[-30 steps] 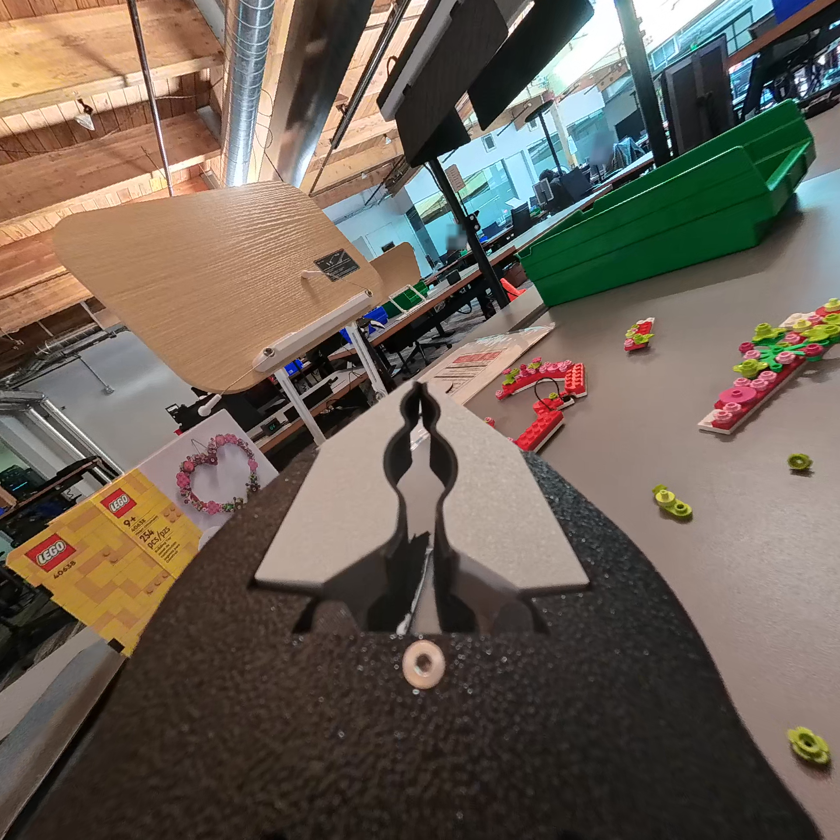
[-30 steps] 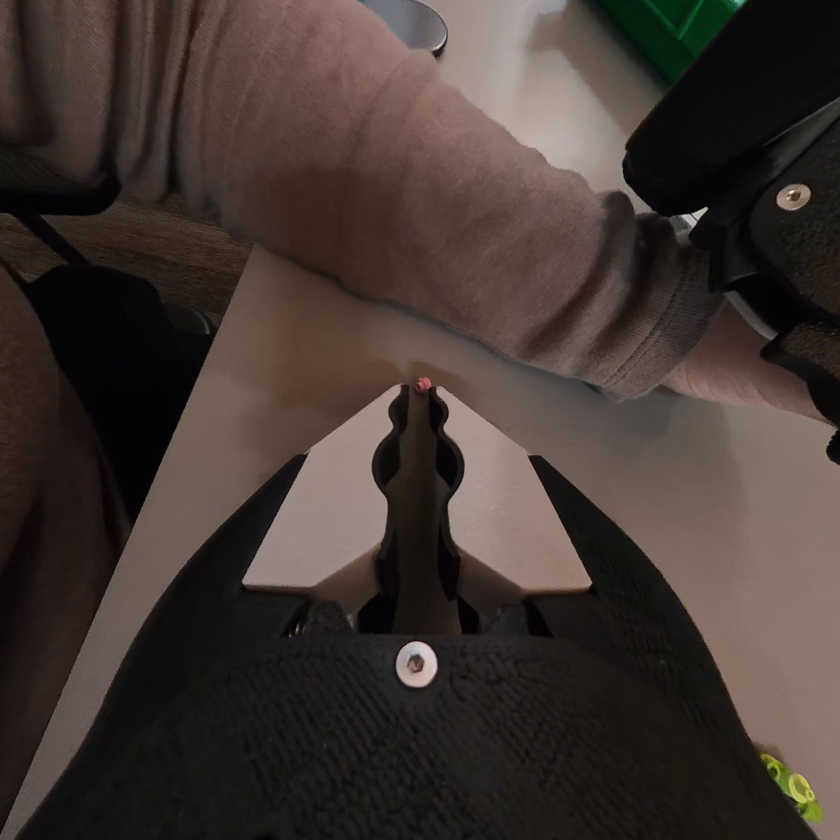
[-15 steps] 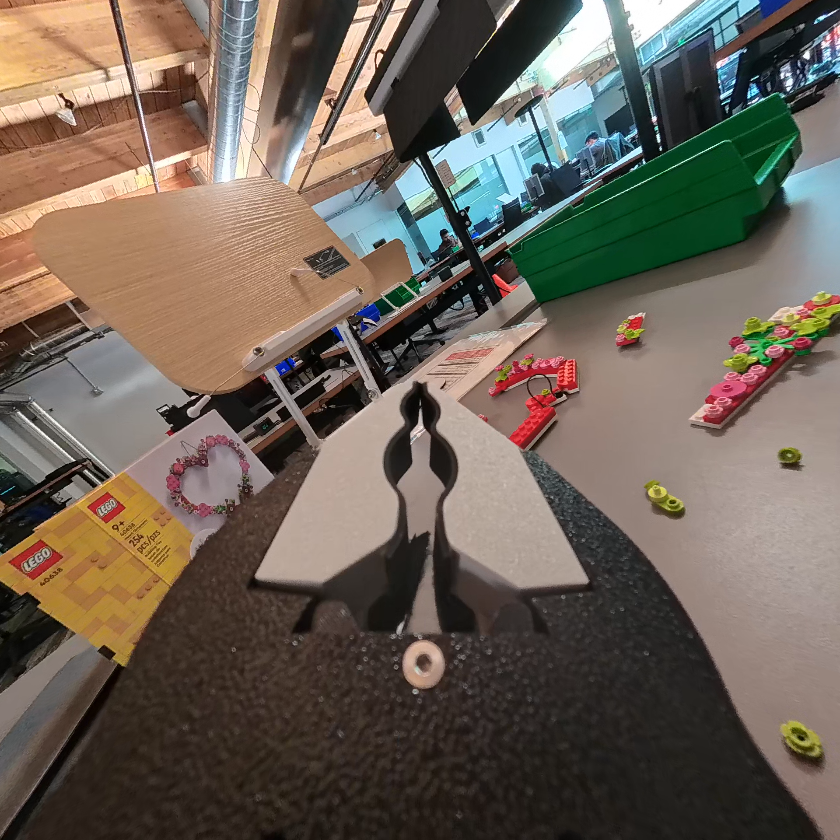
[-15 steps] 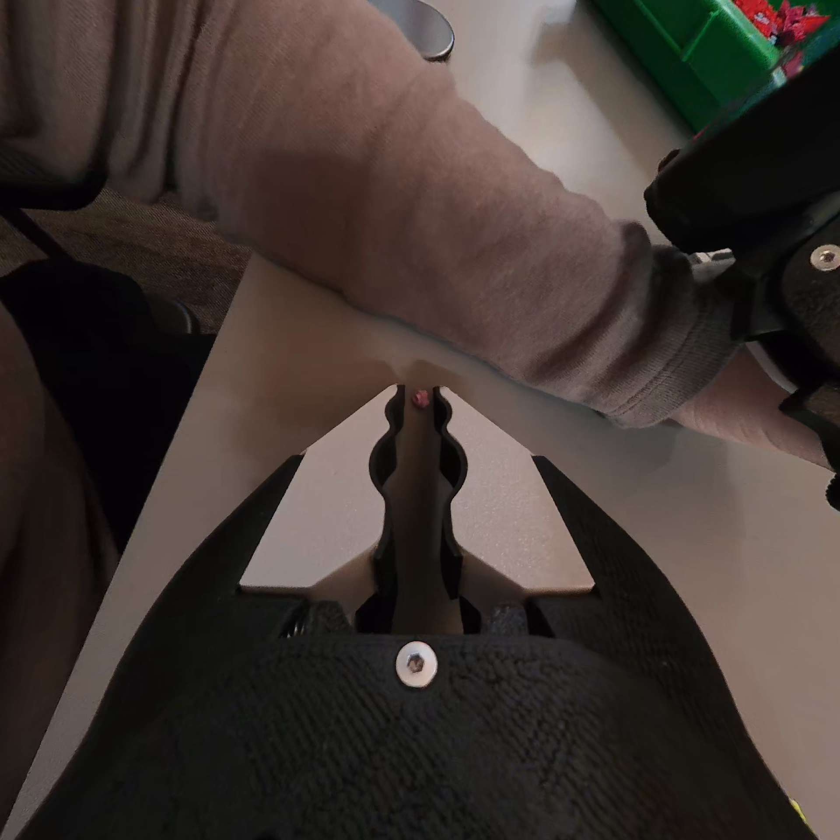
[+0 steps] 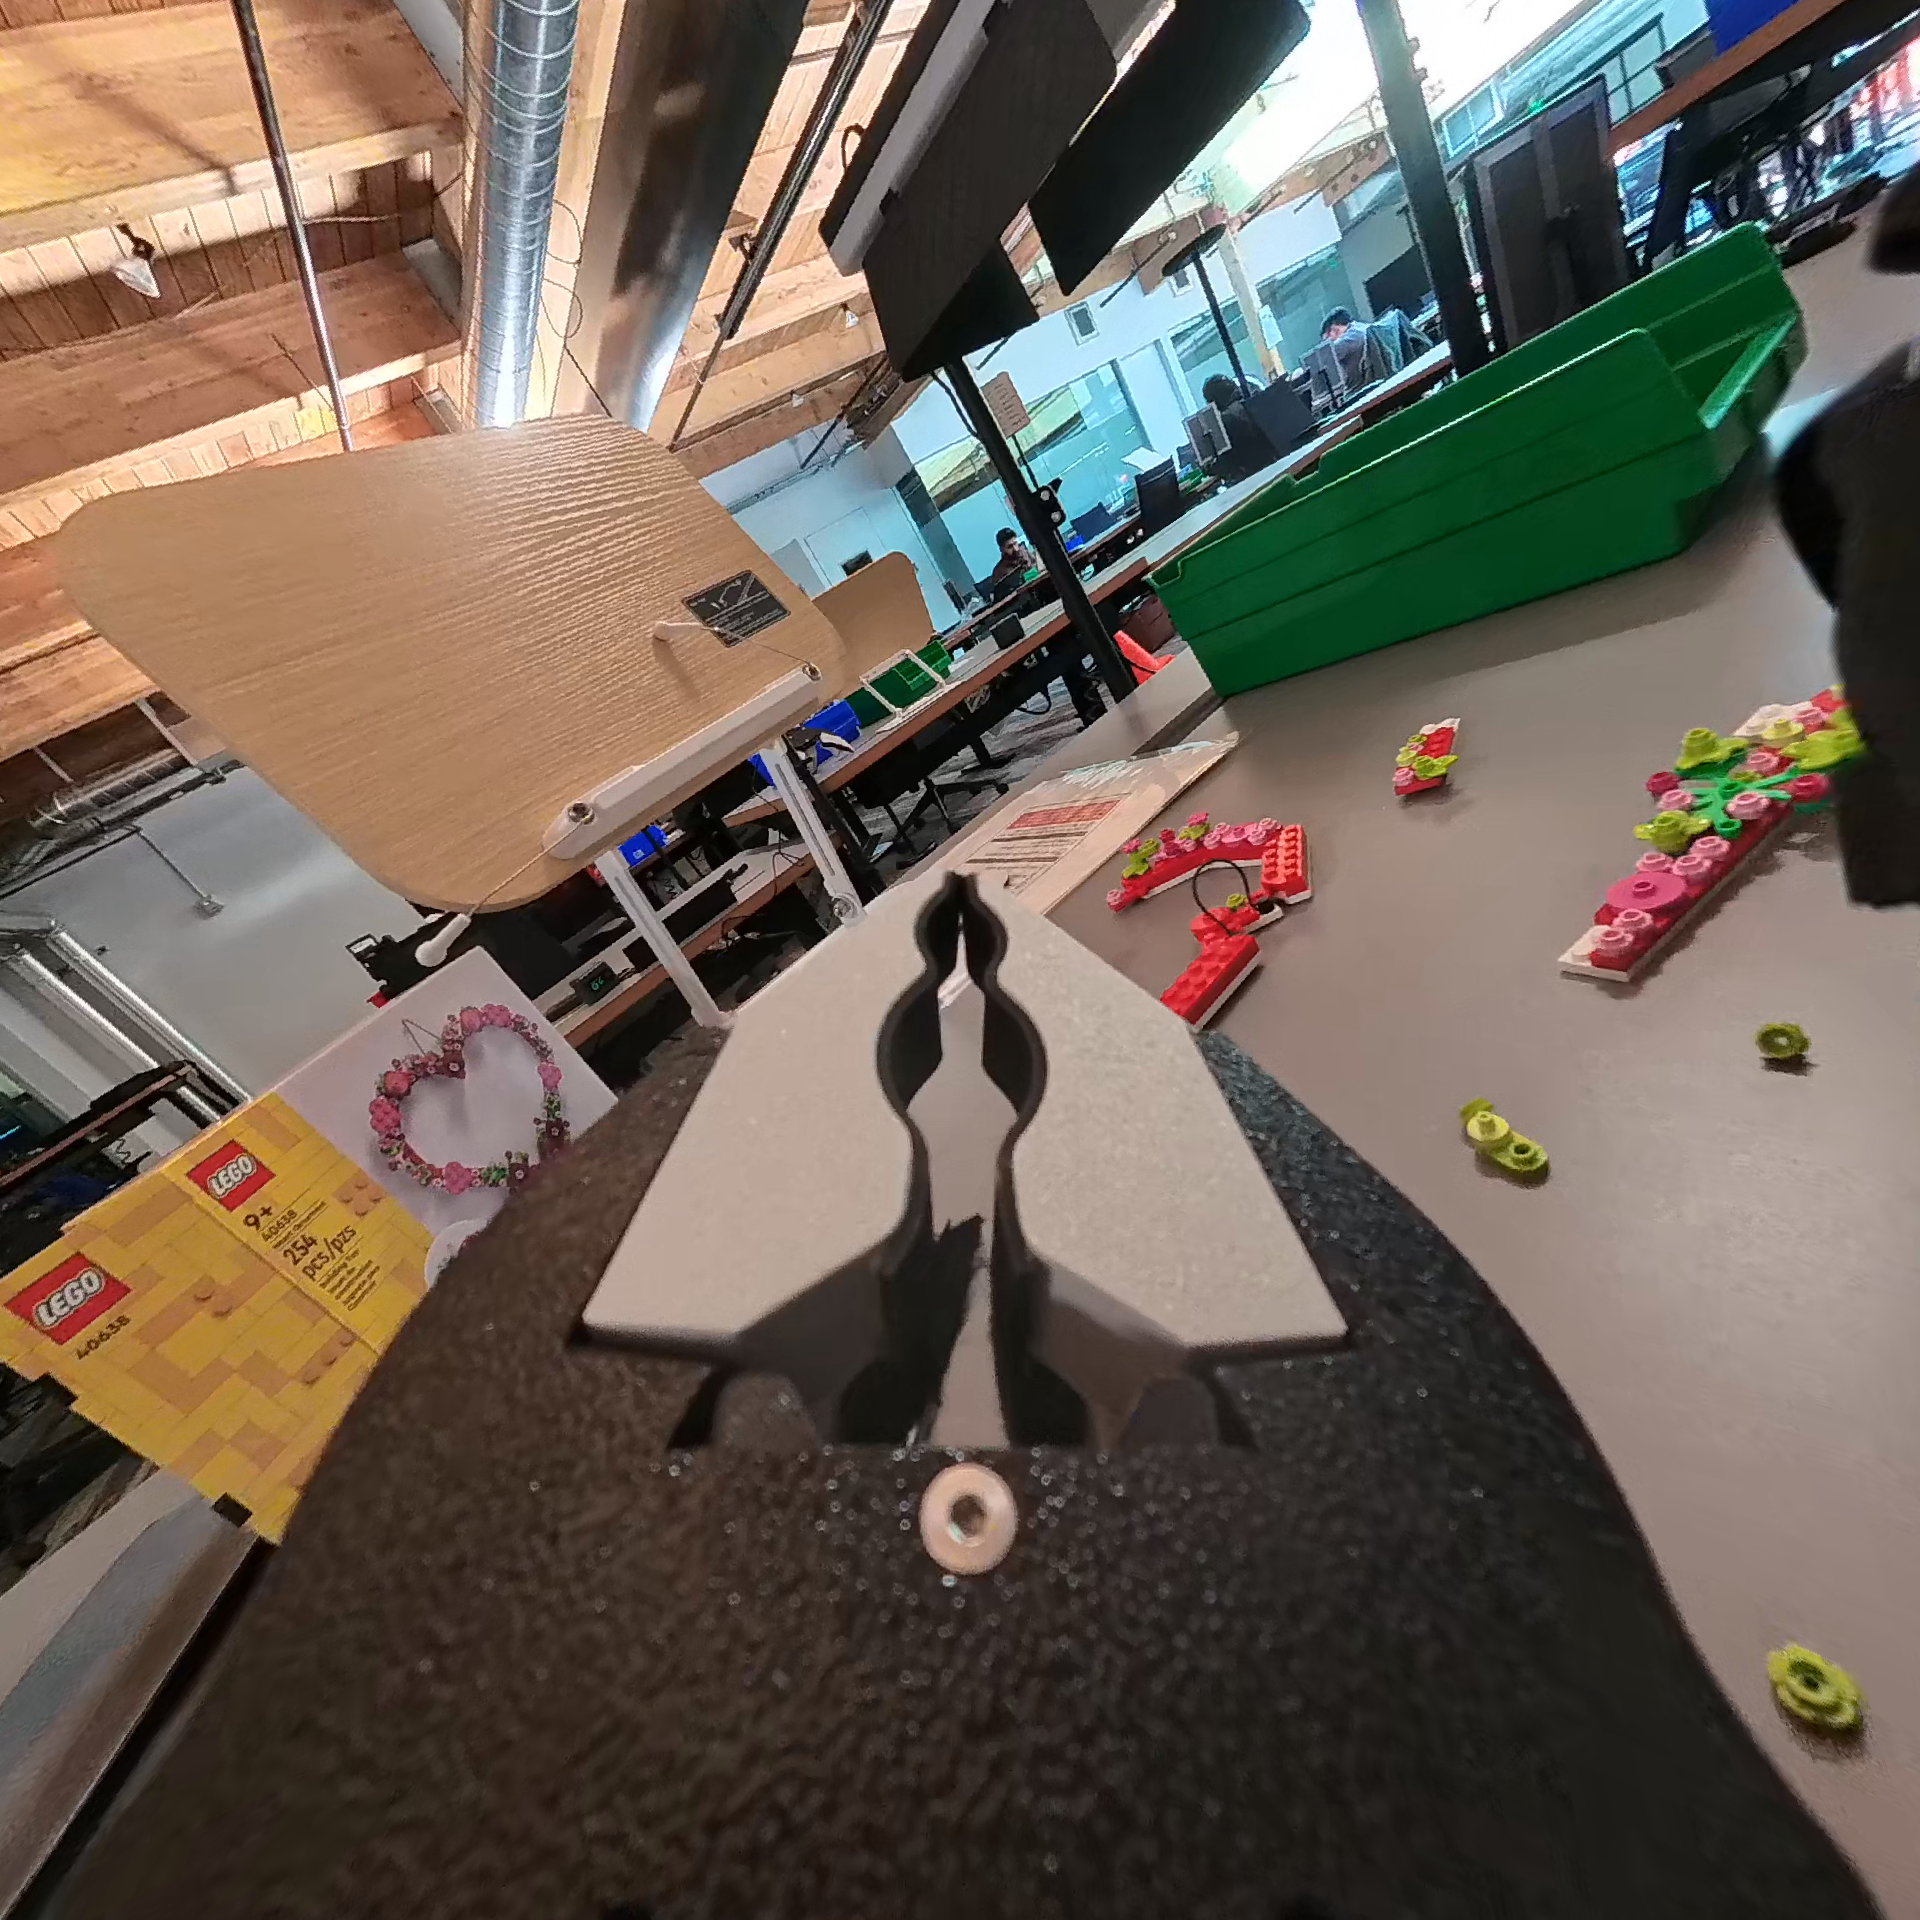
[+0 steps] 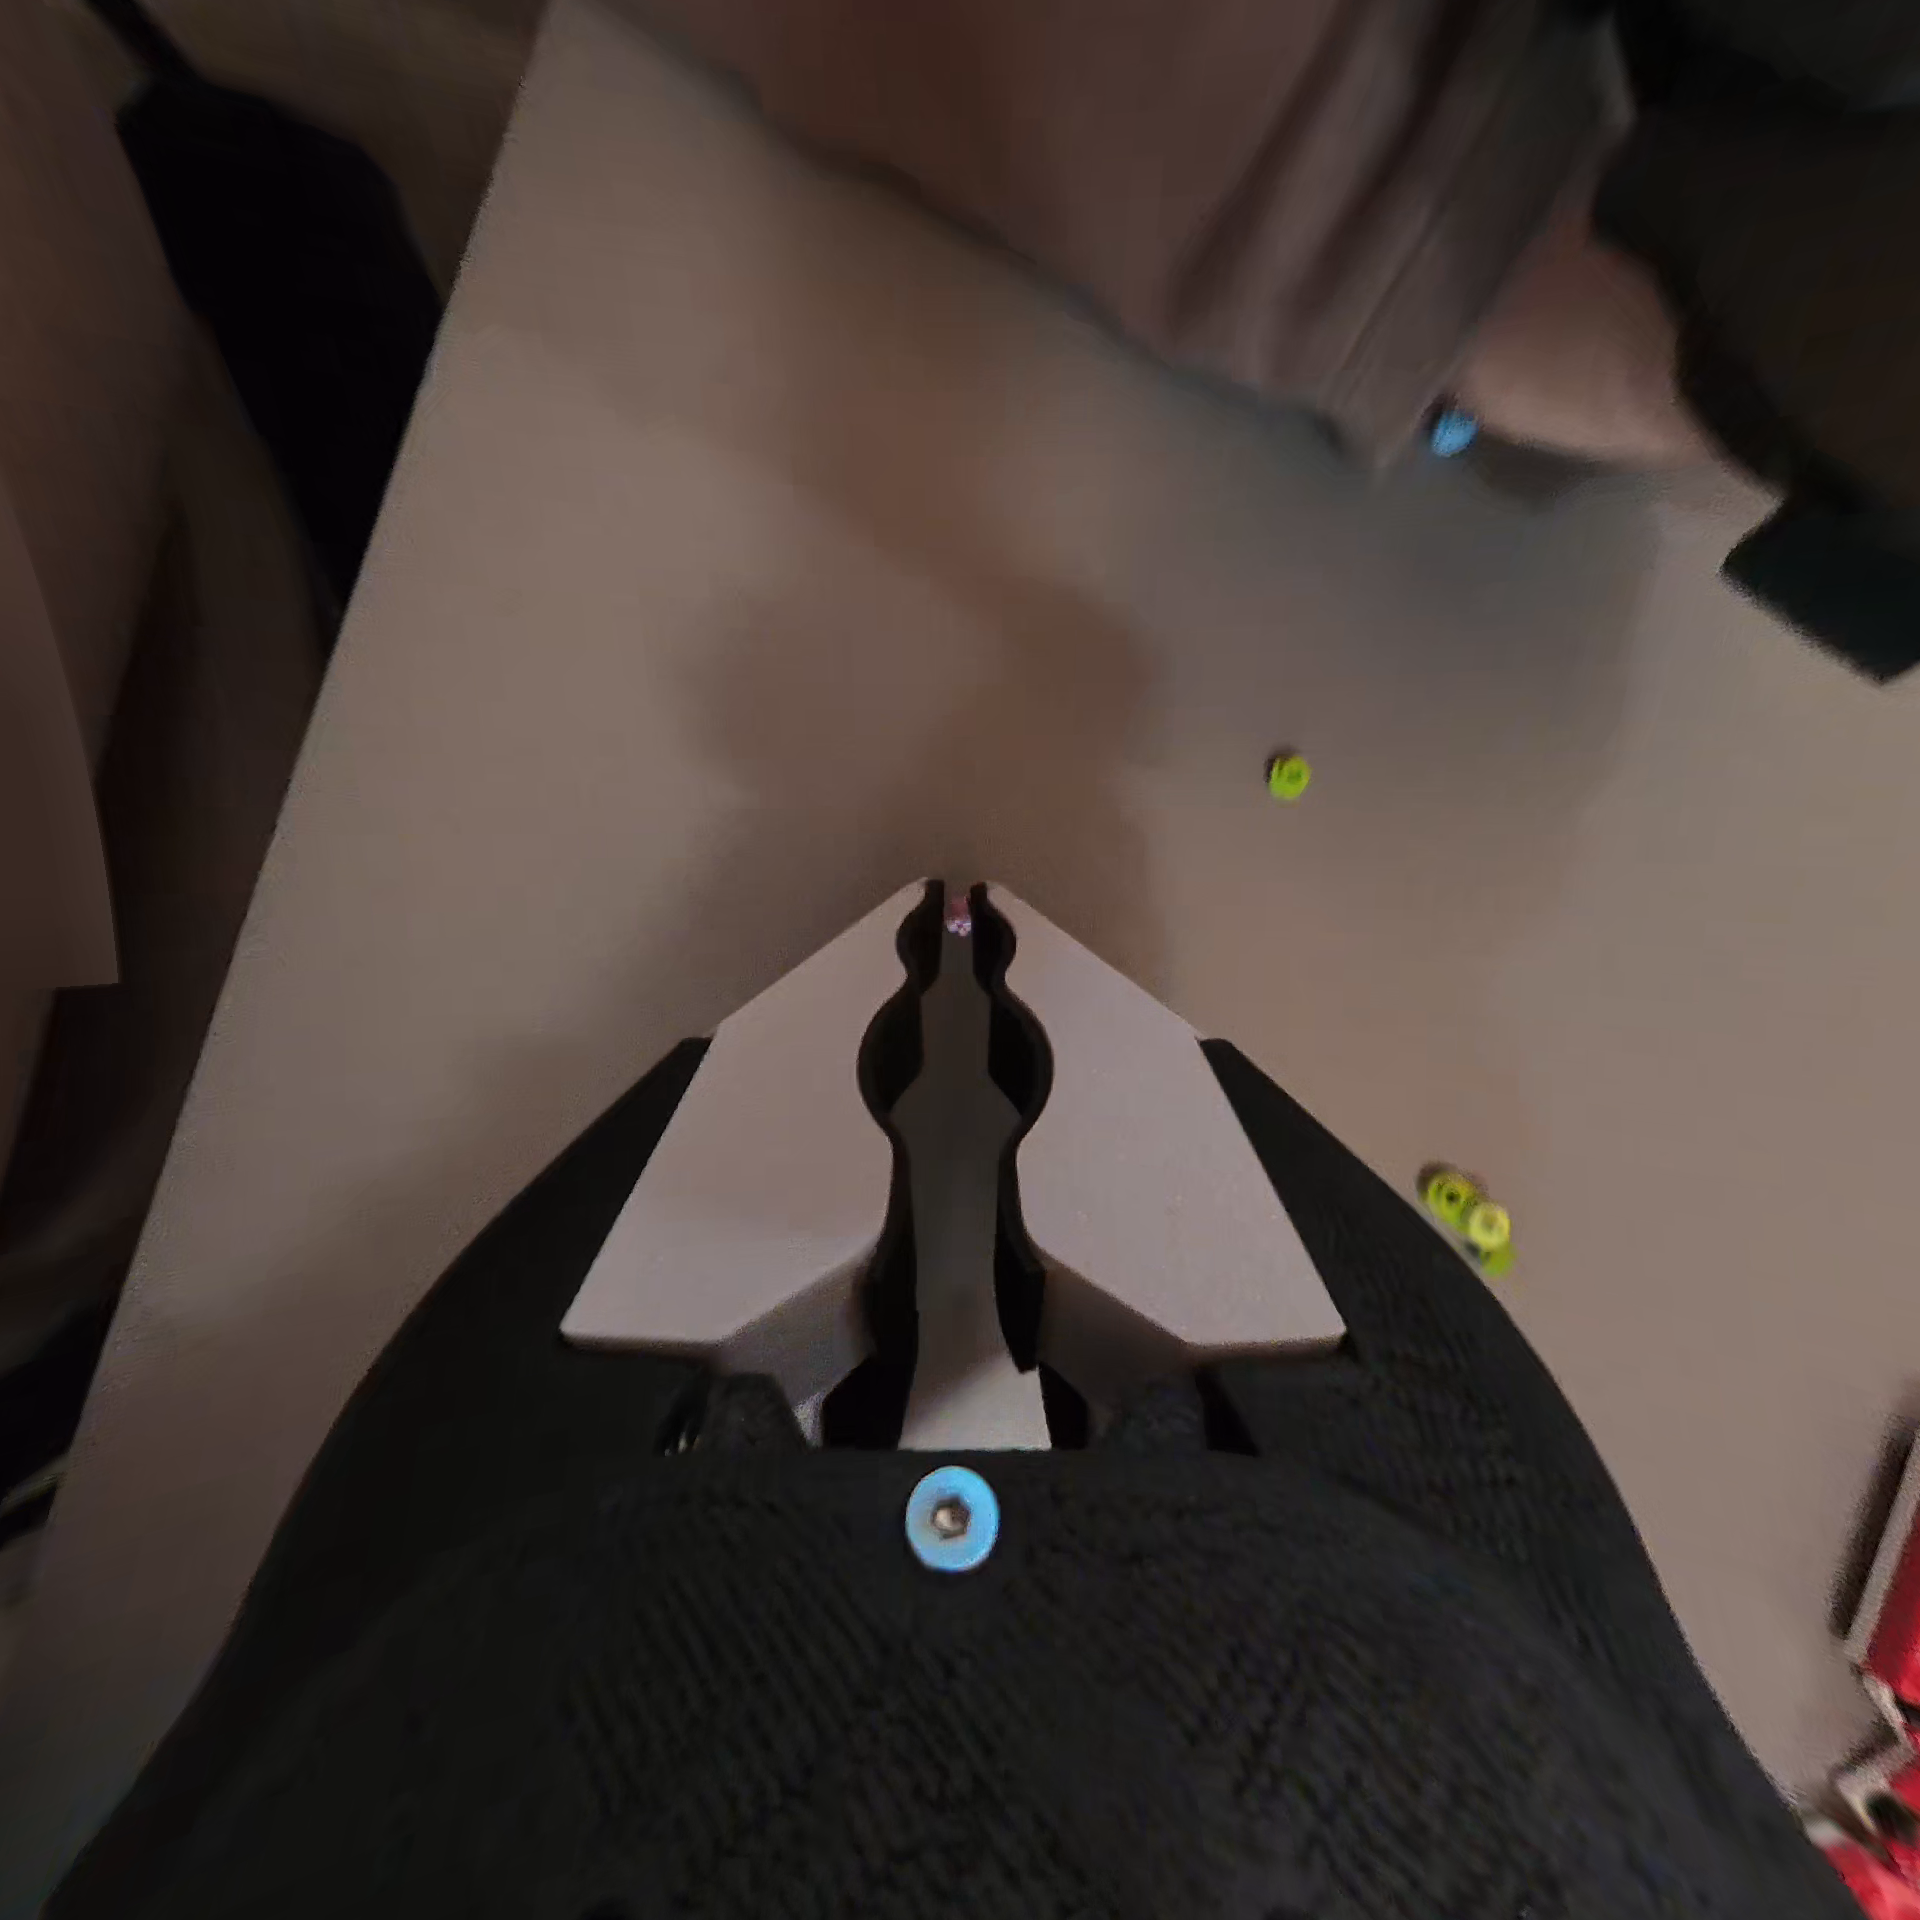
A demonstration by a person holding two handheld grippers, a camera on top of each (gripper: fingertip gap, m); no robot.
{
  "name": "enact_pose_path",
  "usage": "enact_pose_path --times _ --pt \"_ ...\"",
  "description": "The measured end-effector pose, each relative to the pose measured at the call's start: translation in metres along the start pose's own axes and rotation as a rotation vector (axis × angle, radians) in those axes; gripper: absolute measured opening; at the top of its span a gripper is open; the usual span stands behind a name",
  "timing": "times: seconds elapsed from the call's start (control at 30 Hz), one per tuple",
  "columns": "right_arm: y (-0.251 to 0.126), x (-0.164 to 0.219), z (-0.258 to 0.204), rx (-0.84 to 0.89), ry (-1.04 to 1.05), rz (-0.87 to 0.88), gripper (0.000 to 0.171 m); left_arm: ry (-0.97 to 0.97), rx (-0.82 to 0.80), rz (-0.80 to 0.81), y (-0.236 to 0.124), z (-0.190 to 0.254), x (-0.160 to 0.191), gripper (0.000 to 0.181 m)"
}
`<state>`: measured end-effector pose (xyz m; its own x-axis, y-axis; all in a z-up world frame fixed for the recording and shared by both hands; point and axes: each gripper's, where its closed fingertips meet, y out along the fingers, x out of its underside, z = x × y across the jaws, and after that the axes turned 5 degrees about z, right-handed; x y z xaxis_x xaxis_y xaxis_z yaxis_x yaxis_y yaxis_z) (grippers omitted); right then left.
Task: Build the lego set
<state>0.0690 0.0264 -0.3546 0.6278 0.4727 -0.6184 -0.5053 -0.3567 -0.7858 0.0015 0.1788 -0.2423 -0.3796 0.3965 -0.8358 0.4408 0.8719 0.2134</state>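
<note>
My left gripper [image 5: 961, 896] is shut and empty, held above the grey table [image 5: 1558, 1299] and pointing off its far edge. Ahead to its right lie a red curved Lego section with pink flowers [image 5: 1216, 847], a red brick [image 5: 1210, 971] and a long white plate with pink and green flowers [image 5: 1704, 842]. My right gripper [image 6: 957, 902] is shut on a tiny pink Lego stud [image 6: 957, 916] at its fingertips, above bare table [image 6: 675, 727]. The right wrist view is motion-blurred. The right gripper's dark body shows at the left wrist view's right edge [image 5: 1881, 644].
Loose lime flower pieces lie on the table [image 5: 1501, 1143] [image 5: 1782, 1039] [image 5: 1813, 1688] [image 6: 1288, 774] [image 6: 1465, 1226]. Green bins [image 5: 1507, 520] stand at the back. A yellow Lego box [image 5: 239, 1288], a tilted wooden board [image 5: 436, 644] and an instruction sheet [image 5: 1091, 821] are on the left. A sleeve [image 6: 1247, 156] crosses above. The gap from one gripper's tips to the other's is roughly 20 cm.
My right gripper has swung away from the sleeve and out over the table with the pink stud; lime pieces have come into its view. The left gripper has barely moved; the right gripper now shows at its right edge.
</note>
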Motion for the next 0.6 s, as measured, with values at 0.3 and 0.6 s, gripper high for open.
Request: enact_pose_path --times 0.3,0.6 --pt "-0.031 0.048 -0.010 -0.124 0.026 -0.154 0.007 0.002 0.024 0.002 0.002 0.006 -0.001 0.000" --pt "-0.039 0.053 0.004 0.072 0.010 -0.022 0.021 -0.005 0.034 -0.001 0.002 0.007 0.000 0.000"
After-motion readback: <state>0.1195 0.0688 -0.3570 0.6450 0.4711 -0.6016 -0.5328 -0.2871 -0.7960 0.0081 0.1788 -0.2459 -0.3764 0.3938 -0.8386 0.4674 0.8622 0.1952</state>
